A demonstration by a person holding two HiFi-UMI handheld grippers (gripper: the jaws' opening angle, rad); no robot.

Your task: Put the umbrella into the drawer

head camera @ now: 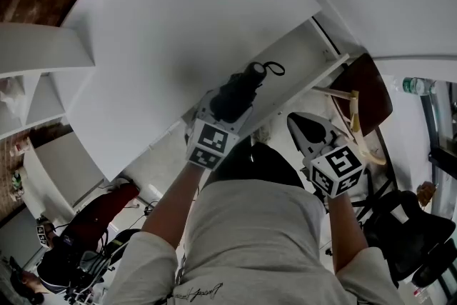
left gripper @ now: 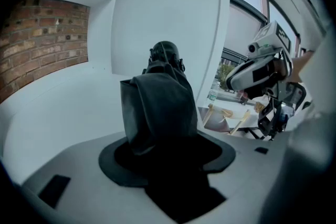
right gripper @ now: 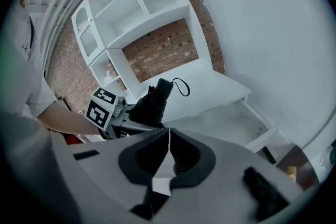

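My right tool (right gripper: 168,136) sits nearest, its jaws pressed together on nothing. Ahead, my left tool (head camera: 223,111) grips the folded black umbrella (left gripper: 157,107), strap loop at the far end, close by the open white drawer (right gripper: 231,123). Beyond stand white shelves (right gripper: 142,2) against a brick wall (right gripper: 163,52).

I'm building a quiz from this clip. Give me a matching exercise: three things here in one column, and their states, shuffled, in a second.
Things:
1. umbrella
2. drawer
3. right gripper

States:
A. jaws together, nothing between them
B. gripped by the left gripper
C. pulled open

Pairs: 1-B, 2-C, 3-A
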